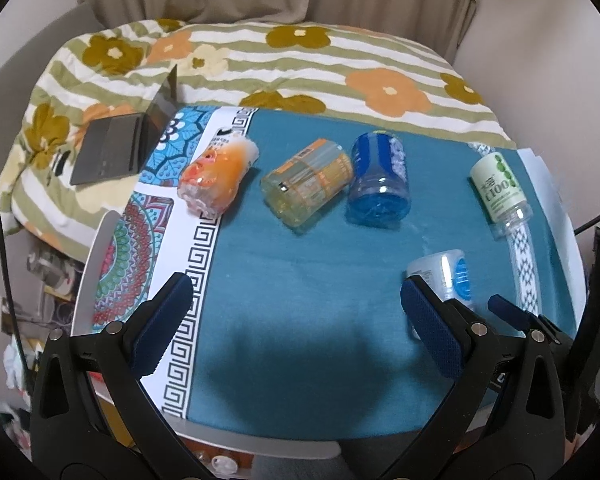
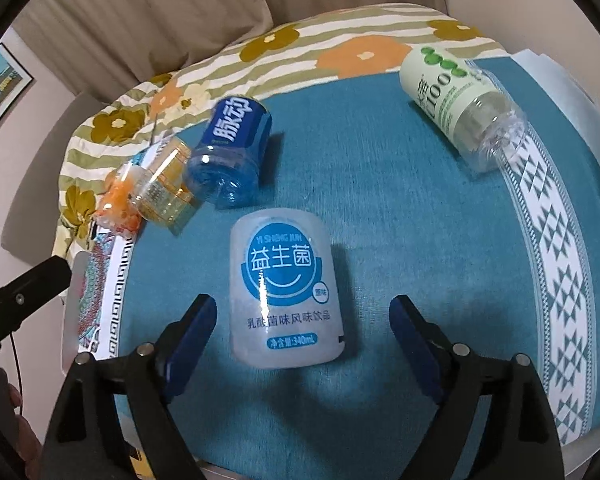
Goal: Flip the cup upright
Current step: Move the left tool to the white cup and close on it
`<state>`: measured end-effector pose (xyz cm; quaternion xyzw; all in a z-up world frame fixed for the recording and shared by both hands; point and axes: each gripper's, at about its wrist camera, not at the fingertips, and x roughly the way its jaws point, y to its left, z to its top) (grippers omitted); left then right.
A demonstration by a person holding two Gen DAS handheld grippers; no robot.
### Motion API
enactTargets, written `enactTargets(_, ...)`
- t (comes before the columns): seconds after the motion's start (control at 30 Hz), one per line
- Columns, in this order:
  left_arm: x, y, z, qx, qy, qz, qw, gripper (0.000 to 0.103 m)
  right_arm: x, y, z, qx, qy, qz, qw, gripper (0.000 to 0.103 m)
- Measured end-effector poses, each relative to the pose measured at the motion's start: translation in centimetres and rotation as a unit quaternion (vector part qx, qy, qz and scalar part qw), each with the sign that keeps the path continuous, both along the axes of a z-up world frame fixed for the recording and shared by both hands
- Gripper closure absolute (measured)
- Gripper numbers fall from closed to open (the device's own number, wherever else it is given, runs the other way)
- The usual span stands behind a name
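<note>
Several cut-bottle cups lie on their sides on the teal tablecloth (image 1: 300, 280). A white cup with a blue round label (image 2: 286, 292) lies between the fingers of my right gripper (image 2: 304, 328), which is open around it without touching. It also shows in the left wrist view (image 1: 448, 276), partly behind my left finger. My left gripper (image 1: 296, 320) is open and empty over bare cloth. An orange cup (image 1: 216, 180), a yellow cup (image 1: 306, 186), a blue cup (image 1: 380, 180) and a green-label cup (image 1: 500, 196) lie farther back.
A floral quilt (image 1: 300, 64) covers the bed behind the table. An open laptop (image 1: 120, 140) sits on it at the left. The table's white edge (image 1: 260, 444) runs close below my left gripper. The left gripper shows at the left edge of the right wrist view (image 2: 20, 292).
</note>
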<state>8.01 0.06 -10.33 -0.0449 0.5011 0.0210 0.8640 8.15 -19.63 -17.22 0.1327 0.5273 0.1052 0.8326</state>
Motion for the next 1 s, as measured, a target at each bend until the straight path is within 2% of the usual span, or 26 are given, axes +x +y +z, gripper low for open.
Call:
enactTargets(0.1, -0.1, -1.3, 1.4, -0.002, -0.003, -0.002, 1.0, 0.0, -0.6, -1.2, 1.7, 0.002, -0.016, 0.011, 1.0, 0.013)
enactTargets(0.13, 0.0, -2.1, 1.8, -0.005, 0.001, -0.004, 1.0, 0.0, -0.7, -1.6, 2.1, 0.002, -0.02, 0.012, 1.0, 0.0)
enactTargets(0.23, 0.4, -4.2, 2.4, -0.009, 0.016, -0.012, 0.9998, 0.0, -1.1, -3.7, 3.8, -0.001, -0.037, 0.013, 0.999, 0.0)
enactTargets(0.37, 1.6, -6.6, 2.0, -0.011, 0.051, -0.018, 0.9985, 0.0, -1.1, -6.3, 5.4, -0.034, -0.041, 0.027, 0.998, 0.0)
enactTargets(0.47, 3.1, -8.0, 0.7, -0.025, 0.093, -0.017, 0.9952, 0.0, -1.1, -8.0, 5.8, -0.074, -0.041, 0.031, 0.996, 0.0)
enactTargets(0.6, 5.3, -9.3, -1.8, -0.06, 0.154, 0.002, 0.9863, 0.0, -0.7, -10.0, 5.2, -0.102, -0.019, 0.011, 0.995, 0.0)
enactTargets(0.87, 8.5, -11.2, -6.2, -0.048, 0.235, 0.012, 0.9707, 0.001, 0.6, -12.1, 3.6, -0.119, 0.002, -0.007, 0.993, 0.0)
enactTargets(1.0, 9.4, -12.0, -7.6, -0.045, 0.258, 0.01, 0.965, 0.008, 1.6, -12.4, 2.5, -0.11, 0.017, -0.013, 0.994, 0.0)
